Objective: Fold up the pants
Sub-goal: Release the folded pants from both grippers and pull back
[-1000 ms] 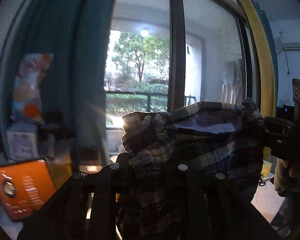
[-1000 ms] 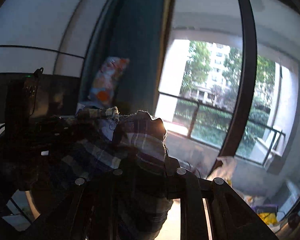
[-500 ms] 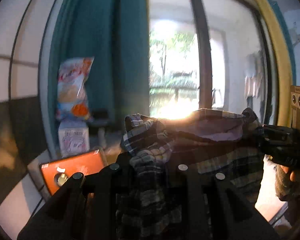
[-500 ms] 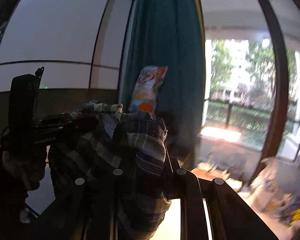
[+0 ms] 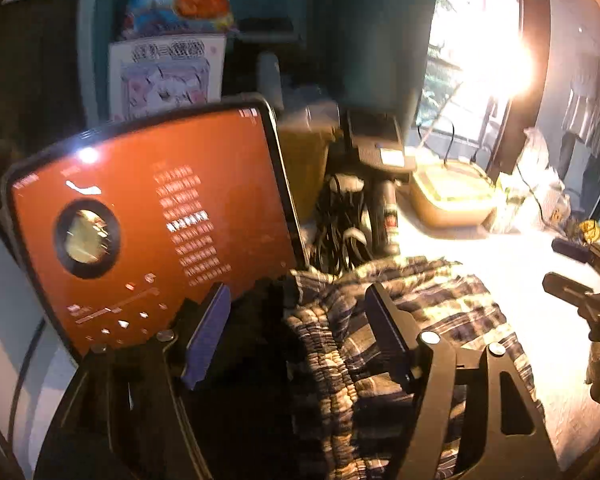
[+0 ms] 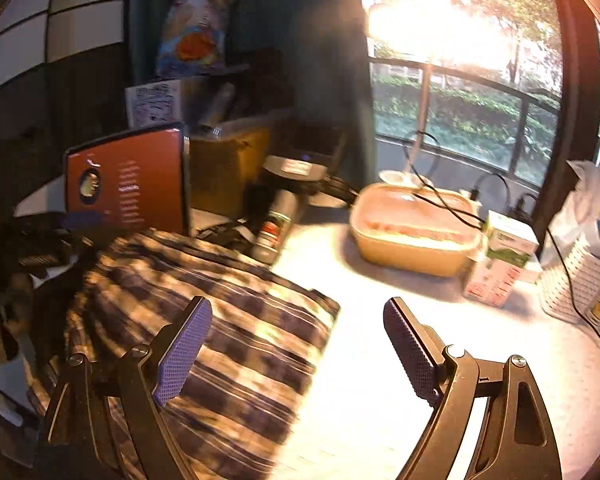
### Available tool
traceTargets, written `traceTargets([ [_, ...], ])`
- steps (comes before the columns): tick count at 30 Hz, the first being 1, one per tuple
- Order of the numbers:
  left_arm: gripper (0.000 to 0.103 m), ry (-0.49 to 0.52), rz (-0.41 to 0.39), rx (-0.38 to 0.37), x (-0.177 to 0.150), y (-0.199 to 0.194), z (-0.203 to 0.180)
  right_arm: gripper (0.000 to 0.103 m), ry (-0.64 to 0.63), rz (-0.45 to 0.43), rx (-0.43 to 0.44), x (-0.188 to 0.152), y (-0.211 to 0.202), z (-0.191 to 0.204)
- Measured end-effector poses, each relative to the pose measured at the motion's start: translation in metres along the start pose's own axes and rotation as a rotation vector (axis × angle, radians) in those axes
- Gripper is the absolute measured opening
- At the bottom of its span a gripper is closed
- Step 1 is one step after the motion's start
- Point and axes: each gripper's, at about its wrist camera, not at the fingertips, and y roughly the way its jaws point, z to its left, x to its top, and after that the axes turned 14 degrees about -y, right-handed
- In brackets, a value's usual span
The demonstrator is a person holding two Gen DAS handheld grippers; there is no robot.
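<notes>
The left gripper (image 5: 296, 328) is opening, its purple-padded fingers (image 5: 206, 338) standing wide apart and pressing on nothing. The gathered waistband of the plaid pants (image 5: 380, 344) is lying between and just under them; the right-hand finger is sitting close over the cloth, though the blur is making it hard to say whether it is brushing the fabric. Just beyond the left finger an orange-screened tablet (image 5: 148, 224) is leaning upright against the clutter behind it.

The right gripper (image 6: 298, 354) is opening too, its jaws spread wider still and gripping nothing. Its left finger (image 6: 182, 354) is hovering over the near edge of the pants (image 6: 204, 308), while the right finger is hanging above the bare, sunlit table (image 6: 380, 380). In this view the pants are lying spread on the table, on the left of the picture, with their far edge reaching toward the tablet (image 6: 132, 184).

Farther out, a shallow tan container (image 6: 412, 232) is sitting on the table with a dark cable running across it, a small carton (image 6: 500, 264) is standing just beside it, and a white woven basket (image 6: 576, 280) is standing at the right edge. Behind them a window (image 6: 460, 60) is letting in strong glare.
</notes>
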Motion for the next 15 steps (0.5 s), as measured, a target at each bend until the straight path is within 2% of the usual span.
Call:
traceTargets([
  [3,0.071,0.021,-0.044,-0.023,-0.002,-0.022,-0.017,0.088,0.028,0.009,-0.019,-0.008,-0.006,-0.013],
  [7,0.074,0.052,-0.062,-0.059,-0.013,-0.046,-0.044,0.088,0.041,0.015,-0.026,-0.01,-0.018,-0.023],
  [15,0.076,0.103,-0.038,-0.124,-0.054,-0.067,-0.107,0.088,0.07,0.002,-0.057,-0.031,-0.067,-0.036],
])
